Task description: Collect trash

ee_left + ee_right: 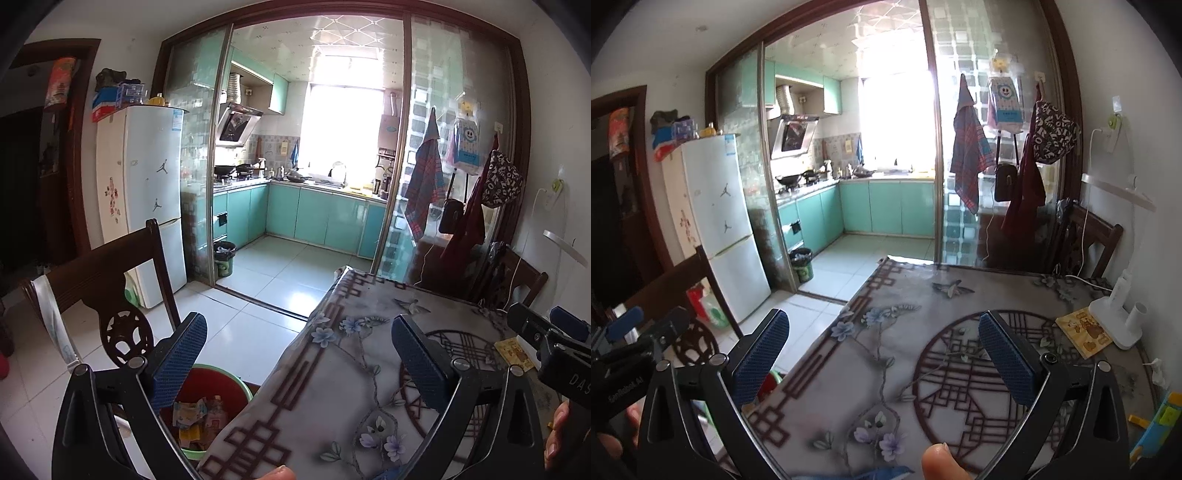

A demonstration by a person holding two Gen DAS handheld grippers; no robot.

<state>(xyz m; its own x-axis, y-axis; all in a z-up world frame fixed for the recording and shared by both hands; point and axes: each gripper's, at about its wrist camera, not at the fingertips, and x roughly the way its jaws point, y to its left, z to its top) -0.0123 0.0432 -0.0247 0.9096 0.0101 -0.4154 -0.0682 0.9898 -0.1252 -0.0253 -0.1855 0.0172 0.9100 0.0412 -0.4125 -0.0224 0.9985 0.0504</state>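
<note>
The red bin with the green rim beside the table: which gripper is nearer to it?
Left. The left gripper hangs open with one finger over the red bin; the right gripper, also open, is over the table, farther from the bin.

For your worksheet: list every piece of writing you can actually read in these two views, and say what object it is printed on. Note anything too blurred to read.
"DAS", cut off at the frame edge: on the right gripper's black body, seen from the left wrist view.
"SenRobot AI", faint: on the left gripper's black body, seen from the right wrist view.
Blue label on the fridge: too small to read.
Letter-patterned bag hanging by the door: jumbled, unreadable.
Yellow booklet on the table: blurred.
</note>
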